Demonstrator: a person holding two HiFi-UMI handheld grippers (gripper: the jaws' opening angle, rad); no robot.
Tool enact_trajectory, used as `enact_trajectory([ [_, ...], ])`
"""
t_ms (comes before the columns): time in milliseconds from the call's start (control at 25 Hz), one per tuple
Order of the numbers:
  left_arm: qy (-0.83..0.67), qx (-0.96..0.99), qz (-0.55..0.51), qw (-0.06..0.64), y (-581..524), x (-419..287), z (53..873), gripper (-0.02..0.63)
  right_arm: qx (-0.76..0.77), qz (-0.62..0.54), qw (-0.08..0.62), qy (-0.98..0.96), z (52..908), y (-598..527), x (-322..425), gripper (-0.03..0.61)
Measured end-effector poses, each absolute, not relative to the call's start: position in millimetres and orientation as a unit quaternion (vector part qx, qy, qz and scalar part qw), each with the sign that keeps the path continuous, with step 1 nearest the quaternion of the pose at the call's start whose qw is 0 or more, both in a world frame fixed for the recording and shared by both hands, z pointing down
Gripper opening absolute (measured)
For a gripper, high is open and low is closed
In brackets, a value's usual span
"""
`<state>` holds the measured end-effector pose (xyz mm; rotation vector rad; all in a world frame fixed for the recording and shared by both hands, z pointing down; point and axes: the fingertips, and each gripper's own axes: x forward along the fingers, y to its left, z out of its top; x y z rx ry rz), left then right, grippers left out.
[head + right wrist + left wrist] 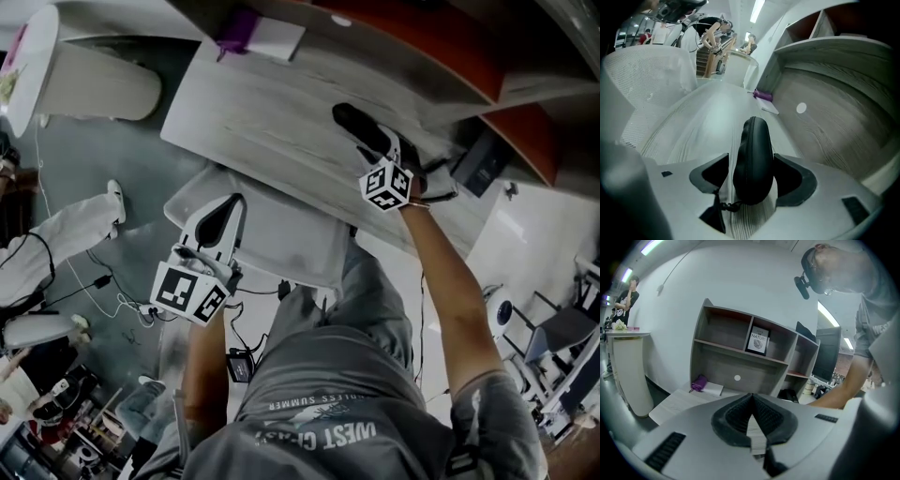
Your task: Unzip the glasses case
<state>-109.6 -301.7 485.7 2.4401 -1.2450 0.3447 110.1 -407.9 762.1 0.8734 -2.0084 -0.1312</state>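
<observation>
Black glasses case (361, 128) lies well inside desk (253, 108) edges.

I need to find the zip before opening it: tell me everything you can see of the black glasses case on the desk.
The glasses case is a black, oblong, rounded pouch with a matt, leather-like skin. A zip seam runs along its top ridge and looks fully closed. A small pull on a cord hangs at the end nearest the camera. It lies flat on the pale wood-grain desk. The right gripper has its jaws apart on either side of the case's near end, not clamping it.
</observation>
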Motion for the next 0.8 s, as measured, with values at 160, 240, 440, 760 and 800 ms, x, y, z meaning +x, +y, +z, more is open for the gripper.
enact_trajectory([
  [160,-0.439,0.868,0.127,0.194,-301.1,-106.7,490.6,0.0,0.379,-0.045,0.448,-0.808,764.0,-424.7,120.8,0.265],
  [240,-0.438,0.868,0.128,0.196,-299.6,-105.1,492.4,0.0,0.383,-0.034,0.441,-0.811,764.3,-426.2,120.8,0.259],
  [440,-0.436,0.871,0.123,0.193,-296.1,-103.7,489.2,0.0,0.379,-0.011,0.406,-0.832,749.7,-413.3,111.4,0.25],
  [760,-0.425,0.877,0.098,0.2,-285.0,-100.2,480.6,0.0,0.354,-0.041,0.341,-0.87,672.9,-372.8,92.9,0.249],
  [800,-0.423,0.878,0.093,0.203,-282.6,-99.4,479.7,0.0,0.349,-0.044,0.334,-0.874,661.7,-366.0,90.8,0.249],
])
